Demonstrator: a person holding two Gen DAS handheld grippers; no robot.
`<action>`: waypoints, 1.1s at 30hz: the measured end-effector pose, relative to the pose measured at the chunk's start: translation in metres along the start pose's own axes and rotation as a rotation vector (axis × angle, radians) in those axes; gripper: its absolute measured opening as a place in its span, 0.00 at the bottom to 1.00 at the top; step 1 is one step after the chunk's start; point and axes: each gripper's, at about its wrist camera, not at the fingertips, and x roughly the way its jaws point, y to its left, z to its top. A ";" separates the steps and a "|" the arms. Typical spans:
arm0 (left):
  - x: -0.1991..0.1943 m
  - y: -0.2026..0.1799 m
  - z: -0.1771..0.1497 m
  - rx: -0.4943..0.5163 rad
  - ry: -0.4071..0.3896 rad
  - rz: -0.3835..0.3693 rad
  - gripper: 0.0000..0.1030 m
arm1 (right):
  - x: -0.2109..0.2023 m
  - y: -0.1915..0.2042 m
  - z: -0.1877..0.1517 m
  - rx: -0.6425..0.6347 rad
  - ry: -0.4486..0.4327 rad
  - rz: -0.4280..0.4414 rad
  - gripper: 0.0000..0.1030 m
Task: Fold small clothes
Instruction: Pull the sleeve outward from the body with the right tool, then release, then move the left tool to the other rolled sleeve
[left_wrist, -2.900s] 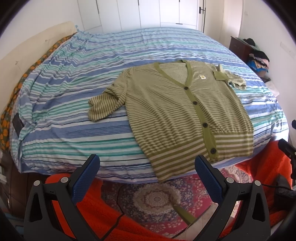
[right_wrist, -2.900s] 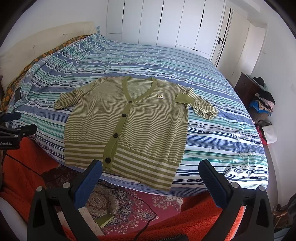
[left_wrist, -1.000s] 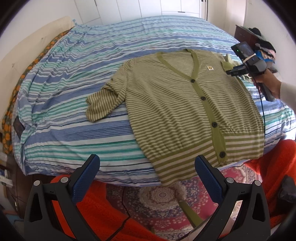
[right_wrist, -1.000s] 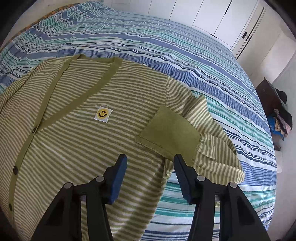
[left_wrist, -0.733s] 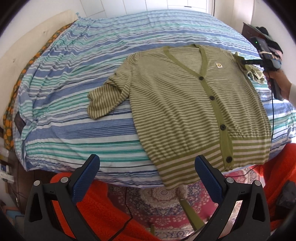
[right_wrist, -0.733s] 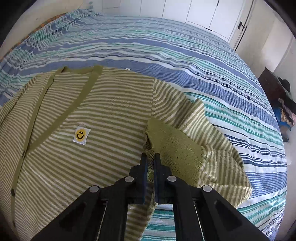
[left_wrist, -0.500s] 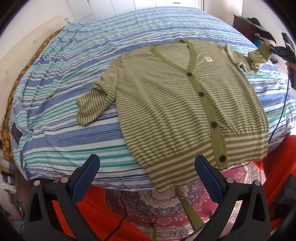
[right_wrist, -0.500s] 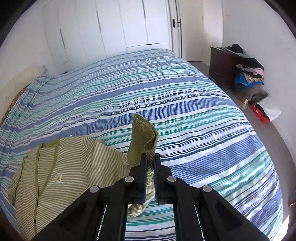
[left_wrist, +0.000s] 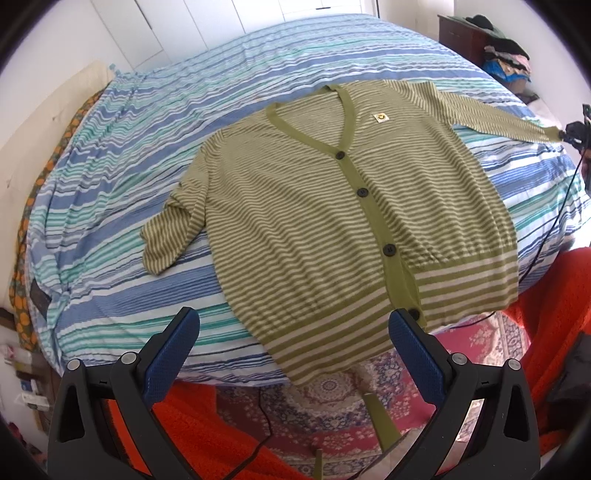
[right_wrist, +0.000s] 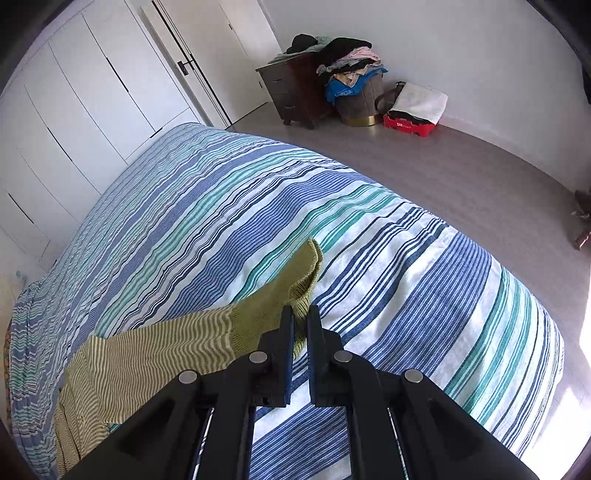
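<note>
our right gripper clenches the cardigan cuff, stretching the sleeve flat toward the bed's edge; left gripper hangs released.

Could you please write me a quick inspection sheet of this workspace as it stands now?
Surface: bed under a blue, teal and white striped cover.
Job's things: green striped cardigan lies flat, buttoned; one sleeve is stretched out sideways, the other sleeve is bunched.
Clutter: nothing seen on the bed.
Grippers: right gripper is shut on the sleeve's cuff; left gripper is open, off the bed's edge.
Cables: black cable hangs over the bed's side.
Surroundings: white wardrobe doors, dresser piled with clothes, patterned rug.
</note>
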 end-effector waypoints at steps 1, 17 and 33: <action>0.000 -0.002 0.000 0.006 0.001 0.000 0.99 | -0.001 -0.005 -0.002 0.004 -0.007 -0.017 0.06; -0.006 -0.002 -0.004 -0.008 -0.004 0.006 0.99 | 0.028 -0.031 -0.011 -0.029 0.065 -0.168 0.08; 0.054 0.058 -0.021 -0.198 -0.124 -0.103 0.99 | -0.123 0.128 -0.183 -0.394 0.289 0.414 0.58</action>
